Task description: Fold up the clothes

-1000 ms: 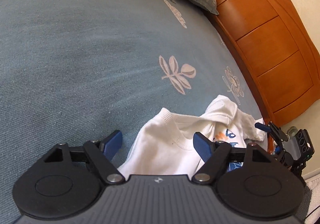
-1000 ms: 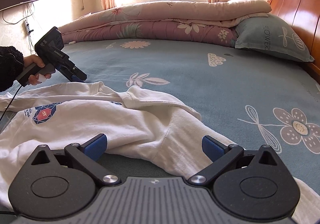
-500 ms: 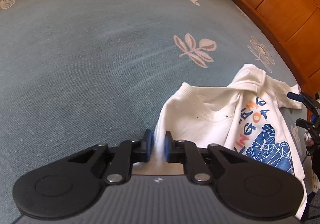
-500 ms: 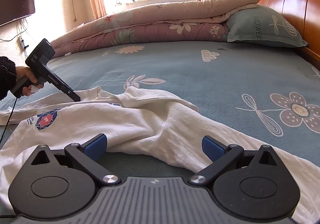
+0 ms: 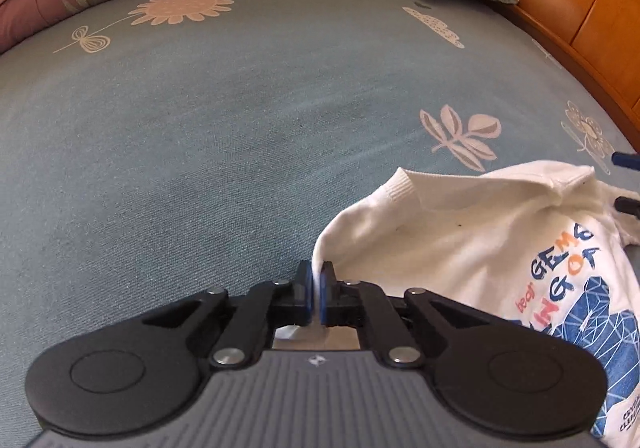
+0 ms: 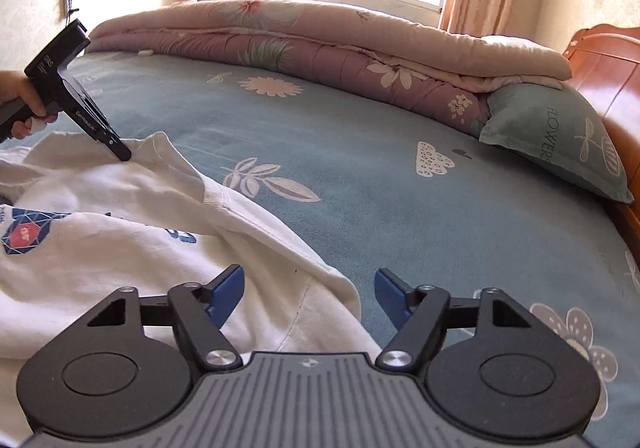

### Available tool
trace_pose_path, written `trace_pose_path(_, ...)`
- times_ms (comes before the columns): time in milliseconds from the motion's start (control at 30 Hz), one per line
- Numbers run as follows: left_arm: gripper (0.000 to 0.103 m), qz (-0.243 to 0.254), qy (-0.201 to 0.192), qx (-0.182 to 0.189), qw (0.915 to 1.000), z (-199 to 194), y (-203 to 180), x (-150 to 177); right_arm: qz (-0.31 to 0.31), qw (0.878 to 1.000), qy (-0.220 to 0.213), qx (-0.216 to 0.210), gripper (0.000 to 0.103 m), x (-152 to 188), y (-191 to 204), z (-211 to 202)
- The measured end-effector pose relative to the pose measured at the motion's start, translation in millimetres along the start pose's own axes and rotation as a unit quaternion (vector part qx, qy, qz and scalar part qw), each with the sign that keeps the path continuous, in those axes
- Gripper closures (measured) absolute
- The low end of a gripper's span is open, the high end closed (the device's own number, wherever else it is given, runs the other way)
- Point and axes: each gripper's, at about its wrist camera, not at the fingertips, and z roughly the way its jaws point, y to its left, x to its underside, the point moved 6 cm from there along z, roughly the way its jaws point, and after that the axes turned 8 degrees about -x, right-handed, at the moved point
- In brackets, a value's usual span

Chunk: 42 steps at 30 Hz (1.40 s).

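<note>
On blue bedsheet (image 5: 200, 168), left gripper (image 5: 316, 280) pinches white sweatshirt (image 5: 460, 248).

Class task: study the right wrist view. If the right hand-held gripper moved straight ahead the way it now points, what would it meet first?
Most likely the white sweatshirt: its edge lies between the open pads of the right hand-held gripper. Beyond that is the blue bedsheet. Depth is uncertain.
</note>
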Motion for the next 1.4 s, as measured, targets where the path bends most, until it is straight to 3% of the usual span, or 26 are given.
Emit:
trace_pose_path(67,0.101,-0.020,-0.005,0.009,0.9997,2,3,0,-0.026,0.999,0.020,-0.003,0.040,-8,-1,22)
trace_pose_path(233,0.100,-0.015,-0.011,0.006,0.9998,-1,2,2,-0.122,0.991,0.063,-0.006,0.049,-14,11,65)
trace_pose_path(300,0.100,-0.016,-0.014,0.007,0.9998,-1,2,3,-0.143,0.987,0.068,0.000,0.074,-16,17,73)
trace_pose_path(367,0.100,-0.021,-0.017,0.007,0.9996,-3,3,4,-0.132,0.990,0.059,-0.003,0.088,-22,17,74)
trace_pose_path(467,0.100,-0.025,-0.025,-0.006,0.9994,-7,2,1,-0.112,0.993,0.047,0.006,0.095,-33,7,79)
trace_pose_path(600,0.100,-0.049,-0.042,-0.021,0.9977,-6,5,-11,-0.047,0.998,0.039,0.005,0.095,-49,-19,103)
trace_pose_path(700,0.096,-0.054,-0.040,-0.042,0.9969,3,2,-12,0.022,0.998,0.057,-0.010,0.091,-46,-38,128)
trace_pose_path(733,0.096,-0.054,-0.039,-0.046,0.9967,2,0,-12,0.043,0.997,0.060,-0.013,0.088,-45,-43,132)
trace_pose_path(767,0.096,-0.055,-0.037,-0.044,0.9968,-2,-2,-11,0.057,0.997,0.055,-0.012,0.077,-45,-46,127)
trace_pose_path(833,0.095,-0.049,-0.050,-0.045,0.9966,-15,-5,-9,0.077,0.996,0.033,-0.013,0.068,-44,-52,105)
trace_pose_path(900,0.091,-0.036,-0.063,-0.051,0.9961,-32,-10,-3,0.083,0.997,0.004,-0.011,0.050,-40,-58,69)
trace_pose_path(1033,0.076,-0.013,-0.078,-0.047,0.9958,-62,-33,12,0.093,0.996,-0.005,0.012,0.050,-8,-67,3)
trace_pose_path(1133,0.073,0.000,-0.085,-0.025,0.9961,-80,-60,26,0.115,0.993,0.008,0.020,0.053,32,-67,-37)
trace_pose_path(1267,0.062,0.033,-0.096,0.017,0.9947,-100,-112,45,0.062,0.996,0.042,0.041,0.056,82,-39,-63)
trace_pose_path(1400,0.060,0.058,-0.102,0.035,0.9924,-109,-156,58,-0.040,0.995,0.078,0.056,0.056,107,-9,-51)
